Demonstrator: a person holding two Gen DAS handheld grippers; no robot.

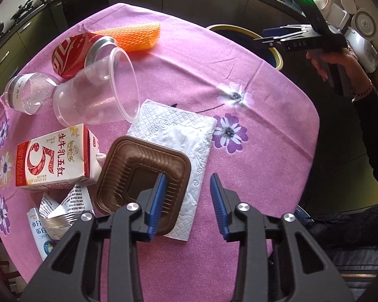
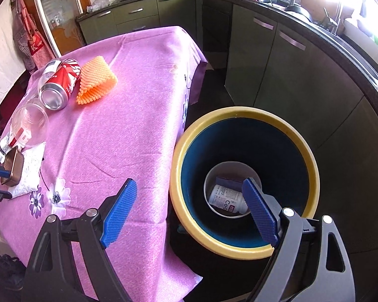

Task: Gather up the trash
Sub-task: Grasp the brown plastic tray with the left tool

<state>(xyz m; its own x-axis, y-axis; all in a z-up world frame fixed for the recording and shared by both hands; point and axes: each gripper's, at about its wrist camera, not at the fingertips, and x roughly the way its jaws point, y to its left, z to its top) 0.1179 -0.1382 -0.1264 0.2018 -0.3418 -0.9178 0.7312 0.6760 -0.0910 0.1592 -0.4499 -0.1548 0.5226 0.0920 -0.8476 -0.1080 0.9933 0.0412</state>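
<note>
My left gripper (image 1: 188, 178) points down at a brown plastic tray (image 1: 118, 166) that lies partly on a white tissue (image 1: 179, 125). One finger is inside the tray and the other is over the cloth to the right. The tray's right rim and the tissue lie between the jaws, and the right pad stands clear of both. My right gripper (image 2: 189, 183) is open and empty beside the table edge, over a yellow-rimmed bin (image 2: 239, 112). A white bottle (image 2: 226, 198) lies in the bin's bottom.
On the pink flowered tablecloth (image 1: 252, 176) lie a milk carton (image 1: 53, 158), a tipped clear cup (image 1: 98, 93), a red can (image 1: 70, 52), an orange foam net (image 1: 136, 35), a clear bottle (image 1: 27, 93) and crumpled wrappers (image 1: 55, 214). Kitchen cabinets (image 2: 277, 63) stand behind the bin.
</note>
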